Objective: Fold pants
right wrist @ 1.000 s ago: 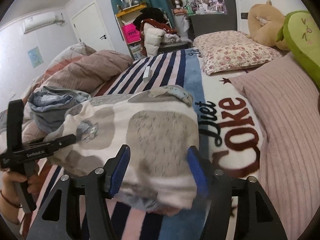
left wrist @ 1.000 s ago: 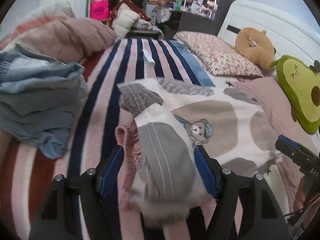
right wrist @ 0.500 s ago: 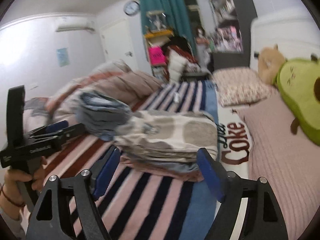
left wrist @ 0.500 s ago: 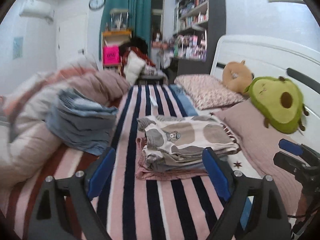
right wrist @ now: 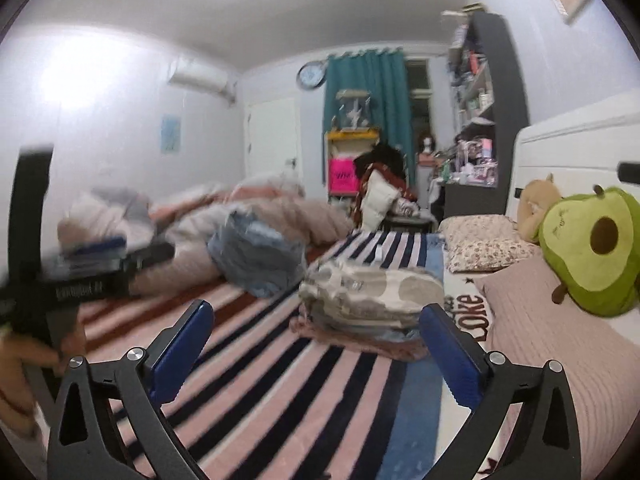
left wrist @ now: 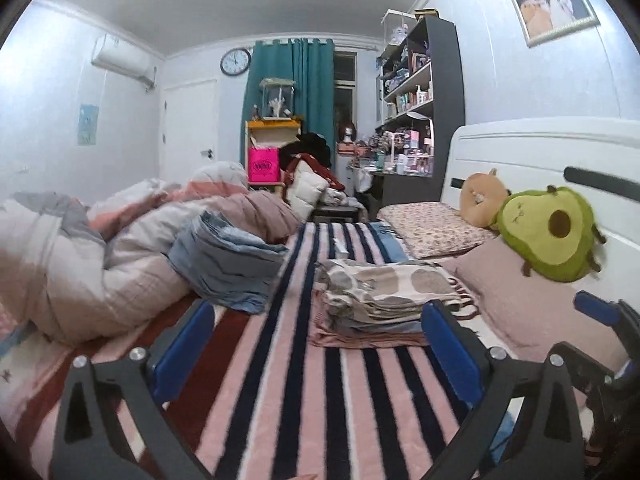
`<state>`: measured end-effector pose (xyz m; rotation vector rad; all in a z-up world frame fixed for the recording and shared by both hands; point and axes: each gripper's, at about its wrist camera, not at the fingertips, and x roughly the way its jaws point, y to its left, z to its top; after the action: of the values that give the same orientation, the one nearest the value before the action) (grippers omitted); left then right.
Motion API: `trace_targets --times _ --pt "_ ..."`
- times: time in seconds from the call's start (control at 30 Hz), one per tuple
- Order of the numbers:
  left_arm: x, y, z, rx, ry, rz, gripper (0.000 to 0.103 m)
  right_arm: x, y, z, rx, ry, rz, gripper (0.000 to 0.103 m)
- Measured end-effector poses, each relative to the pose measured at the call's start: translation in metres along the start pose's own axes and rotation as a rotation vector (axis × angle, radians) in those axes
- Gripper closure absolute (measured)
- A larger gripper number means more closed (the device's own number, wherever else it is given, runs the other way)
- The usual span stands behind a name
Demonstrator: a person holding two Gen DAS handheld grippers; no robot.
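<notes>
The folded pants (left wrist: 388,284), cream with grey and beige blotches, lie on top of a stack of folded clothes on the striped blanket (left wrist: 304,380). In the right wrist view the same pants (right wrist: 372,292) sit ahead of the fingers. My left gripper (left wrist: 316,320) hangs well back from the stack, its jaws opening wide with nothing between them. My right gripper (right wrist: 316,312) is likewise back from the stack, jaws opening, nothing in them. The left gripper (right wrist: 80,276) shows blurred at the left, held by a hand (right wrist: 24,364). The right gripper (left wrist: 600,320) shows at the right edge.
A heap of blue denim (left wrist: 228,264) lies left of the stack against a rumpled duvet (left wrist: 100,252). To the right are a pink pillow (left wrist: 520,300), a floral pillow (left wrist: 432,228), an avocado plush (left wrist: 548,236) and the white headboard (left wrist: 520,148). Shelves and clutter stand beyond the bed.
Both grippers let go of the pants, widened their jaws, and drew back and up from the stack. The pants stay folded on the pile.
</notes>
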<state>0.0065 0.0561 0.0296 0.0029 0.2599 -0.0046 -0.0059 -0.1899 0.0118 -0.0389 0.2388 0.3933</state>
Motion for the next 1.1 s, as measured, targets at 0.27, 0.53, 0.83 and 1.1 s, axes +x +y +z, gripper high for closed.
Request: trace_targets --times 0.27,0.53,0.83,1.1 --pt "0.001 0.0 -0.005 0.002 -0.014 0.017 0.001 0.011 -0.01 -0.021 0.027 -0.012 -0.037 0.001" --pt "-0.002 0.001 -0.008 -0.002 -0.012 0.027 0.001 0.013 -0.023 -0.023 0.058 -0.027 -0.058 0.001" --pt "-0.008 -0.004 -0.012 0.018 -0.03 0.032 0.001 0.018 -0.025 -0.025 0.079 -0.033 -0.043 0.001" --pt "-0.008 -0.003 -0.013 0.008 -0.03 0.026 0.001 0.023 -0.021 -0.02 0.076 -0.042 -0.042 0.001"
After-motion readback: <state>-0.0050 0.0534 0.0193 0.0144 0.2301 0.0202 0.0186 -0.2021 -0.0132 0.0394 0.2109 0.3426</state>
